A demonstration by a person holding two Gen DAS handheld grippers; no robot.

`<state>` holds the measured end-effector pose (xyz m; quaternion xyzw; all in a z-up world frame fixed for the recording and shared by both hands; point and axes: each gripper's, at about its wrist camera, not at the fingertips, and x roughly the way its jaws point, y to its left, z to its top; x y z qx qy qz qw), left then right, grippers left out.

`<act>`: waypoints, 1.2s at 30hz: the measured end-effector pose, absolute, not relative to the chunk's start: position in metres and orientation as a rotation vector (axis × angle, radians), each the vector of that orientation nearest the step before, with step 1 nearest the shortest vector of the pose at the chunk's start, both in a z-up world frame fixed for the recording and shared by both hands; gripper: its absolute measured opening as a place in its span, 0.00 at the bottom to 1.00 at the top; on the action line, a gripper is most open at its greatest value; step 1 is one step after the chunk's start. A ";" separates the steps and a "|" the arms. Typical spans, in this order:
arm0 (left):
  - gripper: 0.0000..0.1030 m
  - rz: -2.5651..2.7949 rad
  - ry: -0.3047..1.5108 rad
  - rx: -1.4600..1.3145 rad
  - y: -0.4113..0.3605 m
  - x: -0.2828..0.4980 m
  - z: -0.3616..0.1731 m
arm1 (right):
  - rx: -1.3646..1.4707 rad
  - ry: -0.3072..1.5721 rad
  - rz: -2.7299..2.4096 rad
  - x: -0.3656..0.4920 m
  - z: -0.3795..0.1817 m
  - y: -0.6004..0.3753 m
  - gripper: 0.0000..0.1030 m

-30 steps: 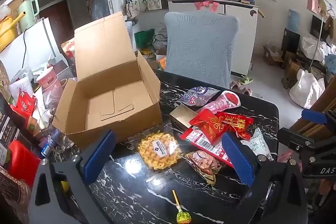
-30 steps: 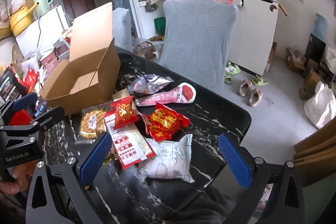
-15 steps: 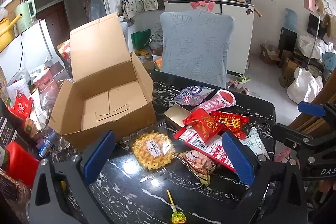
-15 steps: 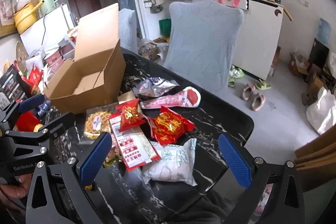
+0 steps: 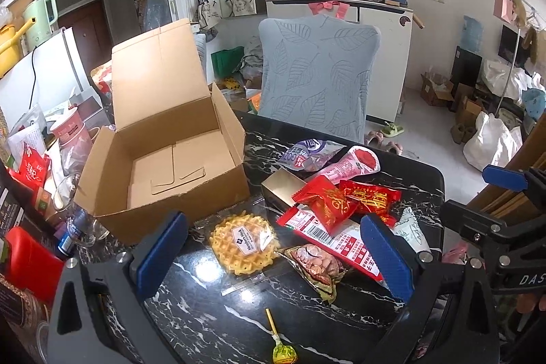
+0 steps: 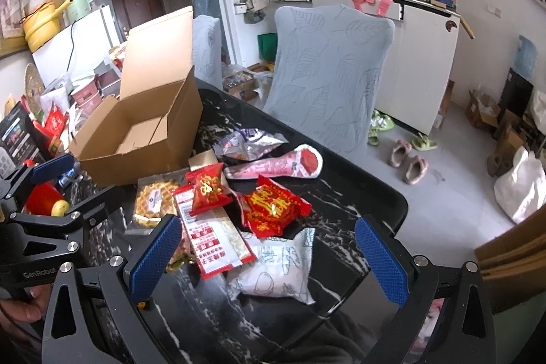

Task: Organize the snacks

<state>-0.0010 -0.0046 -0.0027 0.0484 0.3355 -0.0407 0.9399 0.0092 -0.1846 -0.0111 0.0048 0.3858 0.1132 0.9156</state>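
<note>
An open, empty cardboard box (image 5: 177, 159) (image 6: 143, 139) stands at the left of a black marble table (image 5: 211, 323). Beside it lies a pile of snacks: a round waffle (image 5: 244, 243) (image 6: 152, 198), a nut packet (image 5: 315, 263), red packets (image 5: 370, 198) (image 6: 273, 210), a long red-and-white pack (image 5: 341, 243) (image 6: 211, 236), a pink cone pack (image 5: 351, 164) (image 6: 283, 164), a purple bag (image 5: 307, 154), a white bag (image 6: 283, 268) and a lollipop (image 5: 283, 353). My left gripper (image 5: 273, 255) hangs open above the waffle. My right gripper (image 6: 269, 258) is open over the white bag.
A grey leaf-patterned chair (image 5: 320, 81) stands behind the table. Cups, bottles and red packets (image 5: 30, 166) crowd the table's left edge. Slippers (image 6: 409, 159) and bags lie on the floor to the right. The table's right edge drops off near the white bag.
Both grippers have drifted slightly, so the box and snacks sit a little higher and more to the right in the right wrist view. Both stay open; nothing was picked up.
</note>
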 end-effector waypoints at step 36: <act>1.00 -0.059 0.695 0.011 0.010 -0.023 -0.016 | -0.002 0.772 0.397 0.003 -0.022 -0.185 1.00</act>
